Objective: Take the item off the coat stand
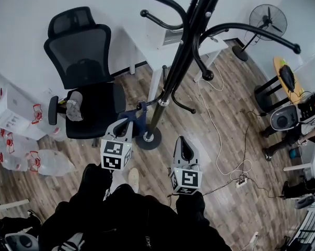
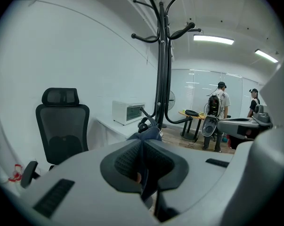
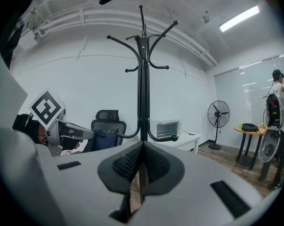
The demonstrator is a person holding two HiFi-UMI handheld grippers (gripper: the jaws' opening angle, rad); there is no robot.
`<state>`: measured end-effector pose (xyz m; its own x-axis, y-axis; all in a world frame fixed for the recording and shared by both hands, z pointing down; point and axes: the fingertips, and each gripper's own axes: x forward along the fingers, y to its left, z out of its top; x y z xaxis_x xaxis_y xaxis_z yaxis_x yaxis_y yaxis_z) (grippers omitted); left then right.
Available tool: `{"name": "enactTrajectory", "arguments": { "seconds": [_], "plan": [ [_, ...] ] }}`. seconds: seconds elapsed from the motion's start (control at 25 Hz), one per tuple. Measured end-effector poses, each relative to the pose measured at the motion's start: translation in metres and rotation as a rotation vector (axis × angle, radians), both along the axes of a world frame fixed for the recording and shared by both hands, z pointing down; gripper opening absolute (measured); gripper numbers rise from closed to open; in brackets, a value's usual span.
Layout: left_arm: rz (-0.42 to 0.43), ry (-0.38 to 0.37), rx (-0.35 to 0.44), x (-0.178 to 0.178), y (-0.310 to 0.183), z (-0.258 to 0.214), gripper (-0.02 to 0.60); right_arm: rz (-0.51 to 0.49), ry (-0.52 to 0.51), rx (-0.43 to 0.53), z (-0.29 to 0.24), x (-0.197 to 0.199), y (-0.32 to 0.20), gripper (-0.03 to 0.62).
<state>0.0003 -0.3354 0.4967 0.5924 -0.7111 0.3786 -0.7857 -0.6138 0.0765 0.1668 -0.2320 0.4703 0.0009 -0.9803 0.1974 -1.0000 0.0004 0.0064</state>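
A tall black metal coat stand (image 1: 170,72) with curved hooks rises from a round base on the wood-plank floor (image 1: 220,119), directly in front of a person who holds a gripper in each hand. A small dark blue fabric item (image 1: 135,120) hangs at the tip of one of the stand's low hooks, on the side facing the black mesh office chair (image 1: 84,61). The left gripper (image 2: 142,146) reaches up to that hook, and its ribbed pads are clenched on a fold of the blue cloth, which bunches out just beyond the jaw tips. The item touches the hook. The right gripper (image 3: 142,147) is held just beside the left one, aimed at the stand's pole but apart from it; its jaws are pressed together with nothing between them. Behind the stand, a white table (image 1: 160,56) against the white wall carries a small white oven-like box (image 2: 127,111). A black pedestal fan (image 1: 267,20) stands farther off to the right. Clear plastic water bottles (image 1: 47,163) lie on the floor beside the chair.
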Motion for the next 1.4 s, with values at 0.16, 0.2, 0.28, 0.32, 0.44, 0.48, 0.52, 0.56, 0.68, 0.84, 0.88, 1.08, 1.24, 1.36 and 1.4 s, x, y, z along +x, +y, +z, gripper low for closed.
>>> {"name": "enactTrajectory", "arguments": {
  "seconds": [0.16, 0.2, 0.28, 0.32, 0.44, 0.48, 0.52, 0.56, 0.68, 0.84, 0.88, 1.08, 1.24, 1.36, 1.4],
  "plan": [
    [-0.025, 0.013, -0.004, -0.008, 0.0, -0.001, 0.028, 0.002, 0.003, 0.001, -0.001, -0.001, 0.005, 0.015],
    [-0.033, 0.017, -0.003, -0.011, 0.0, -0.001, 0.028, 0.003, 0.003, 0.001, -0.001, -0.001, 0.007, 0.015],
    [-0.043, 0.024, -0.002, -0.015, 0.0, -0.003, 0.028, 0.005, 0.003, 0.001, -0.001, -0.001, 0.01, 0.015],
    [-0.045, 0.024, -0.001, -0.018, 0.001, -0.004, 0.029, 0.005, 0.003, 0.001, -0.001, -0.002, 0.011, 0.015],
    [-0.049, 0.022, 0.008, -0.024, 0.003, -0.008, 0.028, 0.003, 0.003, 0.005, -0.002, -0.005, 0.012, 0.015],
    [-0.051, 0.023, 0.013, -0.025, 0.004, -0.01, 0.029, 0.0, 0.003, 0.007, -0.003, -0.007, 0.012, 0.015],
    [-0.053, 0.024, 0.02, -0.027, 0.006, -0.013, 0.028, -0.003, 0.003, 0.009, -0.004, -0.009, 0.012, 0.015],
    [-0.053, 0.026, 0.029, -0.028, 0.008, -0.017, 0.029, -0.008, 0.002, 0.012, -0.004, -0.01, 0.013, 0.015],
    [-0.059, 0.038, 0.054, -0.033, 0.016, -0.027, 0.029, -0.025, 0.0, 0.02, -0.005, -0.016, 0.016, 0.015],
    [-0.074, 0.048, 0.081, -0.044, 0.033, -0.041, 0.028, -0.053, -0.003, 0.031, -0.007, -0.028, 0.024, 0.015],
    [-0.08, 0.049, 0.087, -0.047, 0.037, -0.044, 0.028, -0.062, -0.003, 0.033, -0.008, -0.031, 0.026, 0.015],
    [-0.111, 0.053, 0.114, -0.063, 0.062, -0.057, 0.029, -0.105, -0.001, 0.047, -0.013, -0.046, 0.04, 0.015],
    [-0.14, 0.054, 0.129, -0.075, 0.086, -0.063, 0.029, -0.136, 0.001, 0.052, -0.015, -0.055, 0.056, 0.015],
    [-0.162, 0.056, 0.139, -0.082, 0.109, -0.065, 0.029, -0.157, 0.002, 0.06, -0.015, -0.061, 0.073, 0.015],
    [-0.169, 0.057, 0.142, -0.085, 0.117, -0.066, 0.029, -0.164, 0.002, 0.063, -0.016, -0.062, 0.08, 0.015]
  ]
}}
